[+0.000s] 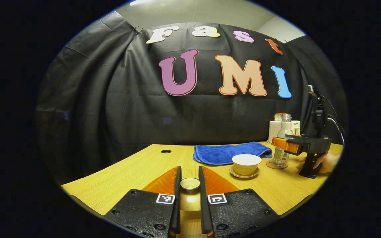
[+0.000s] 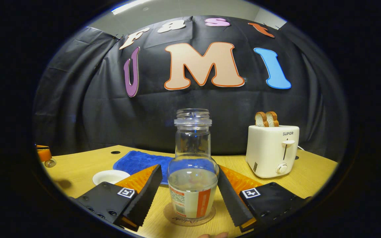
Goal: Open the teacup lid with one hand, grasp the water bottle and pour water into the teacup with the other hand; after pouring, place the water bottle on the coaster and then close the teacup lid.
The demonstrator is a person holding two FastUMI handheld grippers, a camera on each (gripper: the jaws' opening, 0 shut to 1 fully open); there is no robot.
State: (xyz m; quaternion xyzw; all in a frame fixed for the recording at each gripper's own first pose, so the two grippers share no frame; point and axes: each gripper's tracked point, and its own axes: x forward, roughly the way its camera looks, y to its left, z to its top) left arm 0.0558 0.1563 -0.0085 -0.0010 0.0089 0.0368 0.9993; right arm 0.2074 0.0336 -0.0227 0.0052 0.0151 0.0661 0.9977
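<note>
While the left gripper (image 1: 190, 180) clamps the lid (image 1: 190, 184), the right gripper (image 2: 190, 185) gapes around the bottle (image 2: 192, 172).

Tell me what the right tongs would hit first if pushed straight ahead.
The water bottle. It stands on the coaster between the open right tongs, fingers apart from it. Beyond it lies the blue towel.
</note>
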